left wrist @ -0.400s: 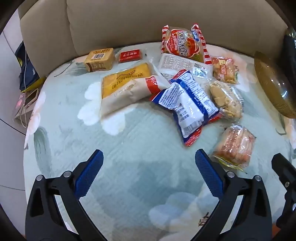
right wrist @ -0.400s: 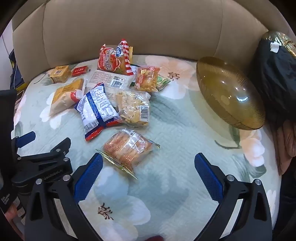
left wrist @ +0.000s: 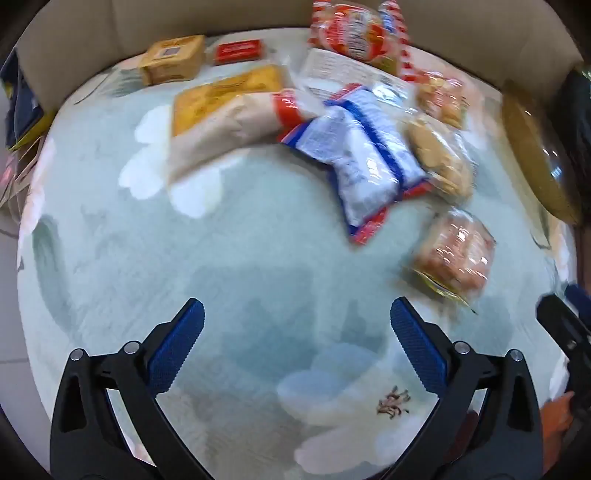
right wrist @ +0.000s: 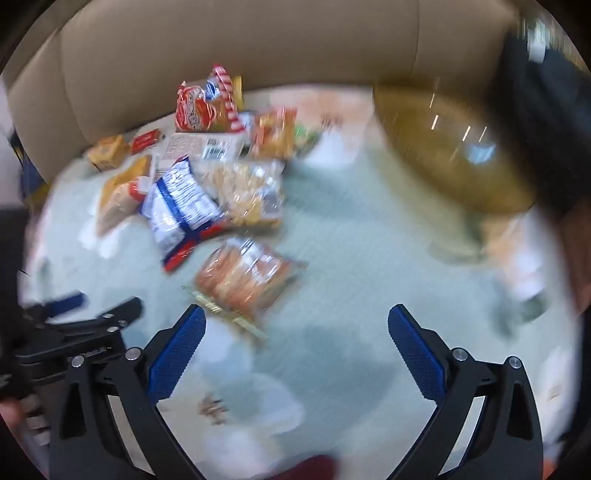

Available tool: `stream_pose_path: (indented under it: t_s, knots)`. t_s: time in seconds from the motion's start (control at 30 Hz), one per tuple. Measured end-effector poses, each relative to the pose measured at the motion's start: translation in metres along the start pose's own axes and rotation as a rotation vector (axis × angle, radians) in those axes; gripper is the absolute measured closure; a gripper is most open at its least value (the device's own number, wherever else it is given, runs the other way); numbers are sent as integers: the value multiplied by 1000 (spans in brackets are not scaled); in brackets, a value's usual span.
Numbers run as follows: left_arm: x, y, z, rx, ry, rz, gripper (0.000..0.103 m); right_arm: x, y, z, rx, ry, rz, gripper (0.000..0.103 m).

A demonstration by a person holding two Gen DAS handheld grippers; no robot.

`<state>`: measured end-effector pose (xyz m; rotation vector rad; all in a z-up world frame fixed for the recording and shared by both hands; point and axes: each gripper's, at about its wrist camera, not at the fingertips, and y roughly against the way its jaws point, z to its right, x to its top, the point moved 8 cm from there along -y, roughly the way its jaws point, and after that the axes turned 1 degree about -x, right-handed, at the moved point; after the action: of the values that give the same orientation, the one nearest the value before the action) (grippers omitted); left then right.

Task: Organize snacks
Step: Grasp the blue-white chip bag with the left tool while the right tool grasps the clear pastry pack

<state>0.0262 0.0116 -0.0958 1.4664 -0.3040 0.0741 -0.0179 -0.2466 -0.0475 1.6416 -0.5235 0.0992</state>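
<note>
Several snack packs lie on a pale green floral sofa cushion (left wrist: 240, 258). A blue and white packet (left wrist: 362, 162) sits mid-pile, also in the right wrist view (right wrist: 177, 206). A clear pack of orange snacks (left wrist: 454, 254) lies nearest, just ahead of my right gripper's left finger (right wrist: 243, 277). A tan and yellow bag (left wrist: 221, 118) lies left. A red and white bag (left wrist: 354, 33) leans at the back. My left gripper (left wrist: 295, 343) is open and empty above bare cushion. My right gripper (right wrist: 295, 343) is open and empty. Both views are blurred.
An amber ribbed glass bowl (right wrist: 450, 147) rests at the right against the beige sofa back (right wrist: 258, 44). A black bag (right wrist: 543, 92) sits at the far right. A yellow box (left wrist: 173, 59) and a small red pack (left wrist: 238, 51) lie at the back left.
Both grippers have moved forward toward the snack pile, so the packs appear closer and the views are motion-blurred. Both grippers stay open. No snack has moved.
</note>
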Motion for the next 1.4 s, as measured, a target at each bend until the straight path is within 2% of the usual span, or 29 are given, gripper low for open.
stream_pose_path:
  t_s: [0.03, 0.2, 0.3, 0.37, 0.4, 0.5, 0.53, 0.7, 0.77, 0.83, 0.9, 0.97, 1.07, 1.13, 1.27, 1.4]
  knots:
    - [3, 3, -5, 22, 10, 31, 3, -15, 6, -25, -17, -13, 16, 5]
    - [14, 20, -4, -44, 43, 134, 3, -9, 3, -30, -31, 30, 43, 5]
    - [17, 17, 0, -126, 61, 91, 3, -9, -1, -39, 8, 47, 33, 5]
    - [20, 13, 13, -160, 39, 51, 3, -10, -1, -44, 9, 61, 31, 5]
    - [21, 12, 17, -168, 35, 57, 3, -10, -1, -45, 1, 72, 32, 5]
    - [31, 13, 17, -145, 78, 87, 3, -13, -6, -49, -23, 84, 28, 5]
    - [38, 15, 20, -174, 91, 89, 3, -14, -9, -49, -27, 83, 18, 5]
    - [64, 12, 31, -186, 67, 91, 3, -22, -26, -44, -66, 79, -36, 13]
    - [69, 8, 34, -207, 52, 98, 3, -23, -31, -43, -37, 57, -43, 13]
    - [70, 6, 31, -185, 37, 129, 3, -22, -33, -44, 10, 27, -48, 13]
    - [73, 2, 32, -190, 40, 136, 3, -18, -36, -45, 12, 21, -40, 13]
    - [76, -6, 31, -224, 59, 129, 3, -16, -41, -46, 13, 9, -41, 13]
    - [78, -17, 33, -234, 62, 107, 3, -14, -46, -50, 41, -28, -45, 13]
    - [79, -23, 35, -249, 70, 96, 4, -12, -48, -53, 43, -47, -37, 13]
    - [84, -42, 35, -334, 142, 38, 15, -6, -58, -60, 54, -70, -48, 16]
    - [89, -53, 35, -344, 167, 23, 18, -5, -67, -66, 29, -74, -71, 16]
